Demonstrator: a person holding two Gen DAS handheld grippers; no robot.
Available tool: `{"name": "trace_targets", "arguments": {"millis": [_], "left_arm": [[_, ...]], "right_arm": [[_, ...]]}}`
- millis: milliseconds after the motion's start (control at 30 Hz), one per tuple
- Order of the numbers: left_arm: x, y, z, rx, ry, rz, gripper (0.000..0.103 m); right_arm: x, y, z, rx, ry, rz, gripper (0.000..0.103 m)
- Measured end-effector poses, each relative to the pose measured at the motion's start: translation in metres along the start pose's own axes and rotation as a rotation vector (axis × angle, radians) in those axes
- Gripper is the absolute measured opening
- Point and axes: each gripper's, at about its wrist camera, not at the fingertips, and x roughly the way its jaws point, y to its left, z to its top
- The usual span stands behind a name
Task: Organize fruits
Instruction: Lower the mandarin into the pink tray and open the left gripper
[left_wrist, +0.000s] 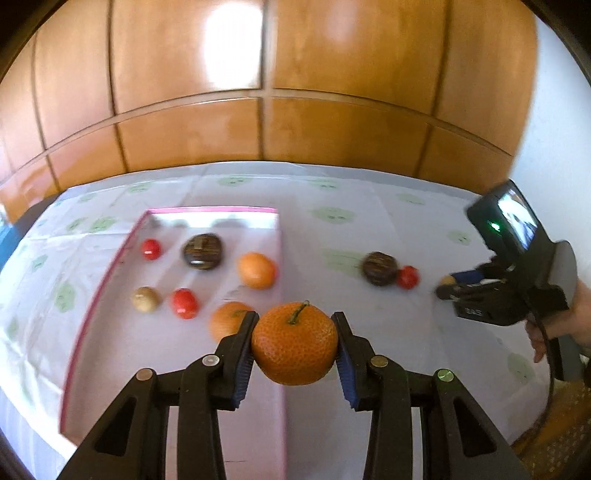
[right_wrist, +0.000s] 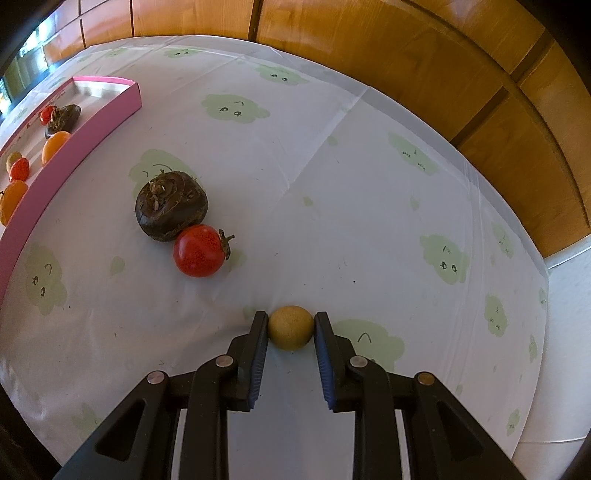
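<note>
My left gripper (left_wrist: 295, 325) is shut on an orange mandarin (left_wrist: 294, 343) and holds it above the right edge of a pink-rimmed tray (left_wrist: 110, 266). The tray holds two mandarins (left_wrist: 256, 270), two red tomatoes (left_wrist: 183, 303), a dark water chestnut (left_wrist: 203, 250) and a tan longan (left_wrist: 146, 300). My right gripper (right_wrist: 290, 321) is closed around a tan longan (right_wrist: 290, 327) on the cloth, both pads touching it. A dark water chestnut (right_wrist: 170, 205) and a red tomato (right_wrist: 200, 251) lie touching on the cloth, left of the right gripper.
The table has a white cloth (right_wrist: 332, 184) with green cloud prints. Wooden panels (left_wrist: 258, 92) stand behind it. The tray shows at the far left in the right wrist view (right_wrist: 110, 107). The right gripper's handle and a hand show in the left wrist view (left_wrist: 517, 280).
</note>
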Motion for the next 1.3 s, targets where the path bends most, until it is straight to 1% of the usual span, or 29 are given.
{"name": "trace_targets", "arguments": {"millis": [200,467,600,833,1067,1200,1300], "left_arm": [[-0.008,0.029,0.000,-0.043,-0.009,0.044,0.040],[-0.004,0.052,0.001,-0.082,-0.007,0.088,0.040],[-0.001,0.061,0.002,-0.086,-0.002,0.104,0.040],[0.007,0.074,-0.001,-0.121,0.026,0.113,0.040],[0.014,0.079,-0.003,-0.132,0.051,0.115,0.040],[0.018,0.085,0.001,-0.126,0.062,0.111,0.040],[0.022,0.096,0.008,-0.137,0.072,0.109,0.040]], "right_arm": [[-0.003,0.002,0.001,0.000,-0.002,-0.007,0.025],[-0.003,0.002,0.001,-0.001,-0.002,-0.007,0.025],[-0.003,0.003,0.001,-0.011,-0.004,-0.010,0.025],[-0.005,0.002,0.001,-0.019,-0.007,-0.011,0.025],[-0.005,0.006,0.000,-0.038,-0.009,-0.027,0.025],[-0.006,0.007,0.001,-0.041,-0.009,-0.029,0.025],[-0.007,0.007,0.001,-0.046,-0.010,-0.032,0.025]]}}
